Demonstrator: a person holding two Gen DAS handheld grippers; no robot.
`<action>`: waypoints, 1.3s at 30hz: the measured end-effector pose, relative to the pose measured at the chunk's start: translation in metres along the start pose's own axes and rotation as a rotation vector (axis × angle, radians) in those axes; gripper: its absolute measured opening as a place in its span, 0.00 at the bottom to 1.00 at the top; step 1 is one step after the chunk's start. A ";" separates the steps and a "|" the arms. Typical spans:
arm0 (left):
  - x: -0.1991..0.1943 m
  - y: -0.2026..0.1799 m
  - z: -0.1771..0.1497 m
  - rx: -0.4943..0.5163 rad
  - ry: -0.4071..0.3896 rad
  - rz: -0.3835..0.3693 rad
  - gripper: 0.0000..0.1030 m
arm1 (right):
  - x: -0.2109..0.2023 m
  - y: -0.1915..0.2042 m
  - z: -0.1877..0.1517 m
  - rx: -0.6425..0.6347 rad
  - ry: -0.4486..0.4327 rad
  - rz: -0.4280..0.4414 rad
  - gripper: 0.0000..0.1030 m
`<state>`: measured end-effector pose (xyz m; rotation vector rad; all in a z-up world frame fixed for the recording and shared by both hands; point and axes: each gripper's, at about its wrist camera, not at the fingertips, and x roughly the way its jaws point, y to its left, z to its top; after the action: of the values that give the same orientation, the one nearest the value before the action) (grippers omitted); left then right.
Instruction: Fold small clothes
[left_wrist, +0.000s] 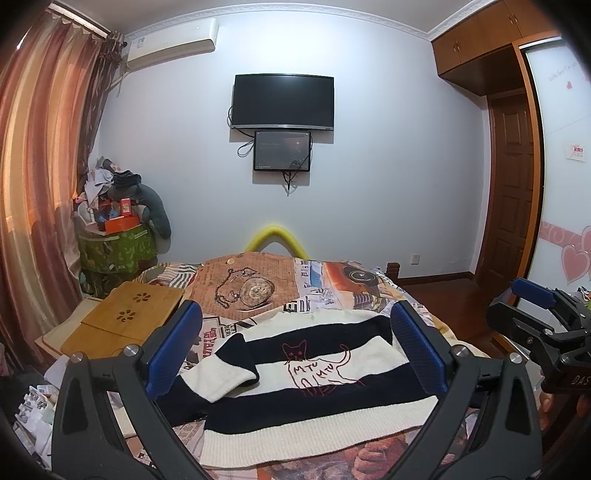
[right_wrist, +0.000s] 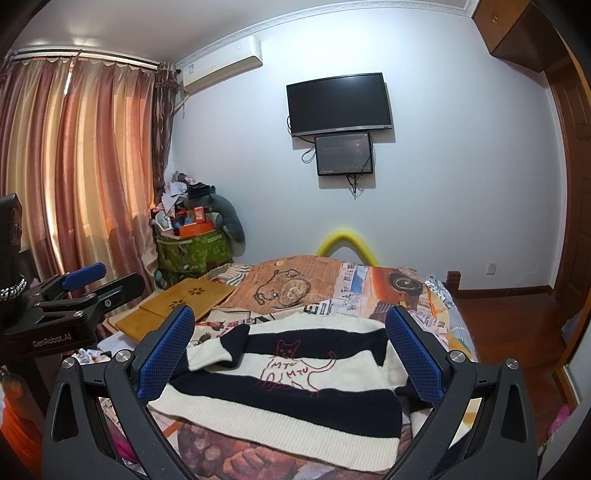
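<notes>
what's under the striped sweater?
The striped sweater lies flat on a patchwork-print bedspread, which shows around its edges. One sleeve is folded on top. Whatever sits directly beneath the sweater is covered.

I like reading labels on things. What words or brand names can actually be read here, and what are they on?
"MTU MTU": stitched on the cat drawing on the striped sweater.
"GenRobot.AI": on the left gripper.
"DAS": cut-off letters on the right gripper.
Bedspread newsprint, wall stickers, air conditioner label: too small or blurred.

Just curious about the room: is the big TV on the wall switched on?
No, the large TV shows a plain black screen, while the smaller screen below it glows faintly.
</notes>
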<state>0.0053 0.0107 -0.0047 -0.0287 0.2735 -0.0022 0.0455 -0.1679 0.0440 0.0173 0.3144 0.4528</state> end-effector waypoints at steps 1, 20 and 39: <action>0.000 0.000 0.000 0.001 -0.001 0.001 1.00 | 0.000 0.000 0.000 0.000 0.000 0.000 1.00; 0.000 -0.002 0.000 0.004 -0.003 0.004 1.00 | -0.003 0.002 0.005 -0.005 -0.002 -0.002 1.00; -0.002 -0.003 0.001 0.005 -0.006 0.009 1.00 | -0.003 0.002 0.004 -0.002 -0.001 -0.002 1.00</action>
<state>0.0039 0.0080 -0.0030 -0.0228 0.2675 0.0060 0.0437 -0.1670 0.0492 0.0148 0.3132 0.4512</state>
